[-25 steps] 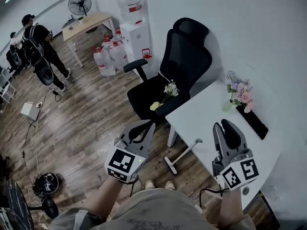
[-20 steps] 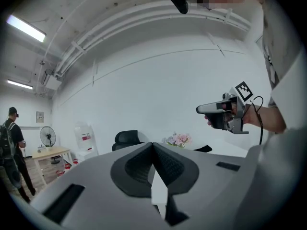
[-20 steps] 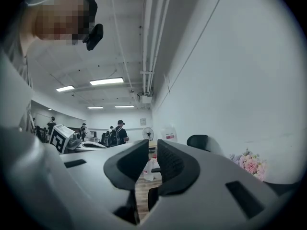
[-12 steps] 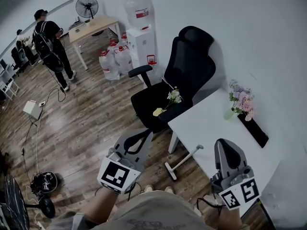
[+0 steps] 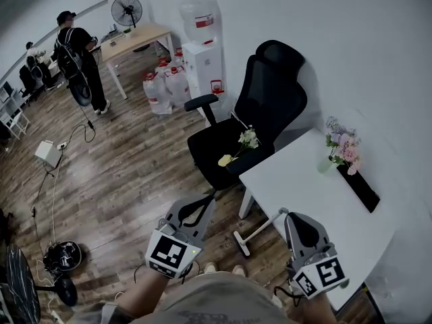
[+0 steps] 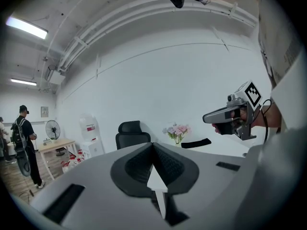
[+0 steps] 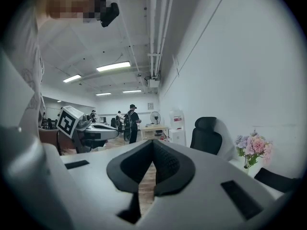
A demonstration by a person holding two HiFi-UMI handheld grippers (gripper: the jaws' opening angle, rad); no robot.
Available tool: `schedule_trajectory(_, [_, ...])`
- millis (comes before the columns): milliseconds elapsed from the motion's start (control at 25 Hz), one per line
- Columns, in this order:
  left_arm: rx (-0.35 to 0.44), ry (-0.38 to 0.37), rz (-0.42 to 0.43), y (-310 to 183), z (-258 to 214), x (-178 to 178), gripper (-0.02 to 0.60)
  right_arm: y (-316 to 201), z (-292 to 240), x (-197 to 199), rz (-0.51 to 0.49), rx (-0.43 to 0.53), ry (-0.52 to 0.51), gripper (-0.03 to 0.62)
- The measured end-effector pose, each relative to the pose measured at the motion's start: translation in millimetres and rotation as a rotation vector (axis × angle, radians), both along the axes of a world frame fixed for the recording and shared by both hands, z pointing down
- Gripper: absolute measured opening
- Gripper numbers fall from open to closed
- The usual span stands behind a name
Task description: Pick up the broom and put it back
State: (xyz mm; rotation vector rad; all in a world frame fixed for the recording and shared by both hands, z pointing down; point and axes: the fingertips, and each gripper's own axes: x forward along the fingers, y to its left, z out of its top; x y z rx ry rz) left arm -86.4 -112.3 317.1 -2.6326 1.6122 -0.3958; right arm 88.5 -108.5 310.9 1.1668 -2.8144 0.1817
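Lying near right hand-held gripper (image 5: 301,220): broom (image 5: 258,227)

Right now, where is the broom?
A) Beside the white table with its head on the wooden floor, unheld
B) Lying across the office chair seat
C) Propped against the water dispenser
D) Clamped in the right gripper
A: the broom has its head on the wooden floor next to the white table, and the left gripper and right gripper are both shut and empty.

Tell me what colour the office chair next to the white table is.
The office chair is black; it shows best in the head view.
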Motion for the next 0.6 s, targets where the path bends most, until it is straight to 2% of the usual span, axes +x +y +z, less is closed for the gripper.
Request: schedule_trajectory(600, [0.014,0.011,-0.019,-0.8,-5.2,-6.9,0.015,-3.9,-6.0,-2.5,-0.004,0.011,0.012,0.031])
